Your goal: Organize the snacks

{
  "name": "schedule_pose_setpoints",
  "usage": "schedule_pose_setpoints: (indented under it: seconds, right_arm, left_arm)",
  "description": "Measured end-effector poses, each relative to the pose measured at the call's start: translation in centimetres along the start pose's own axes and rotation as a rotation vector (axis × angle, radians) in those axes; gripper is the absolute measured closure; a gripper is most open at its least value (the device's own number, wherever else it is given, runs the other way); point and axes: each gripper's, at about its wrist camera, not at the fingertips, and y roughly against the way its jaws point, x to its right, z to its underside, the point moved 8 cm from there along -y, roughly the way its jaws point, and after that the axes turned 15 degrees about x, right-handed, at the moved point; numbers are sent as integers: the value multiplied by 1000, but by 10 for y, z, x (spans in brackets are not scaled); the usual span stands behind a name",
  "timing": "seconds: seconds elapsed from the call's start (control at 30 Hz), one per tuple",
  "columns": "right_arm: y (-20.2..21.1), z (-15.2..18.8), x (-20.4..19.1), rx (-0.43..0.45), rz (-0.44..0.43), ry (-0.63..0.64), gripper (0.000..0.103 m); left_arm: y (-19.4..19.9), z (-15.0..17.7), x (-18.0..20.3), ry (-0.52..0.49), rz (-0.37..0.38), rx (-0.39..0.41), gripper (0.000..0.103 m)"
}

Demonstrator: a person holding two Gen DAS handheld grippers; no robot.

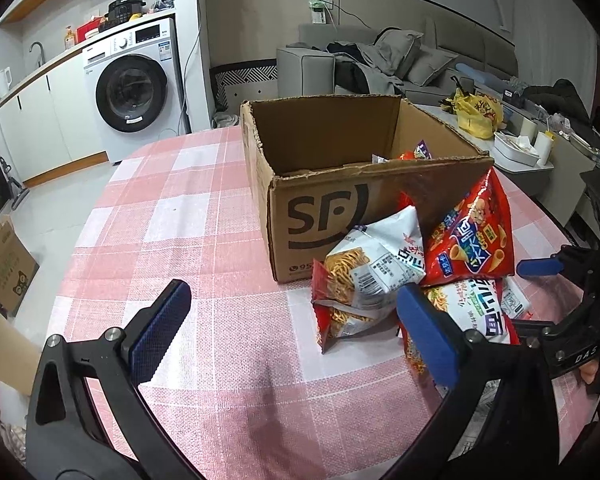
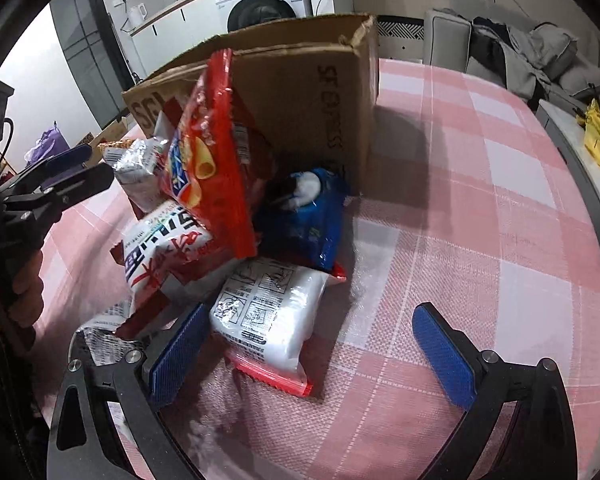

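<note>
Snacks lie heaped on the pink checked counter (image 1: pixel 188 216) against the near right corner of an open cardboard box (image 1: pixel 320 208) marked "SF". A red bag (image 1: pixel 474 236) with cone-shaped crisps printed on it leans upright on that corner. Left of it, in the left wrist view, a white noodle pack (image 1: pixel 364 276) rests partly on a second red-edged pack. Another white pack (image 1: pixel 476 308) with large lettering lies below the red bag. Inside the box, tops of a few packets (image 1: pixel 414 154) show above the front wall.

From the right wrist view, a blue bag (image 2: pixel 312 216) sits touching the box's side wall, tucked behind the red bag. A white pack with printed diagrams (image 2: pixel 272 312) and a red edge lies flat in front of it, nearest the camera.

Left tongs (image 1: pixel 296 336) are spread wide above the cloth, holding nothing; the right pad (image 1: pixel 426 334) overlaps the lettered white pack in view, though contact cannot be told. Right tongs (image 2: pixel 312 350) are also wide and empty, the left pad (image 2: pixel 178 354) just beside the diagram pack, the other over bare cloth. A hand (image 2: pixel 26 280) grips the left tool's handle at the frame's left edge.
</note>
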Motion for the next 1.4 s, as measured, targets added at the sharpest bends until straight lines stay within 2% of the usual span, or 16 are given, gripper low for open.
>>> schedule_pose_setpoints:
  seconds: [0.2,0.5,0.87,1.07,1.13,1.3,1.4]
  right_arm:
    - [3,1,12,-20,-3,-7,0]
    - [-2,0,1,5,26,34,0]
    - [3,1,30,6,73,-2,0]
    - [5,1,27,17,68,11,1]
    - [6,1,25,19,67,20,1]
    - [7,1,22,25,60,15,1]
    - [6,1,22,23,52,15,2]
  left_arm:
    - [-9,7,-3,17,1,-22,1]
    - [-16,14,-3,26,9,-32,1]
    - [-25,20,8,40,42,-52,1]
    - [-29,16,24,-16,73,-36,1]
    - [-30,13,30,-24,93,-29,3]
    - [-34,9,42,-28,142,-38,24]
    - [-35,11,47,-39,162,-47,28]
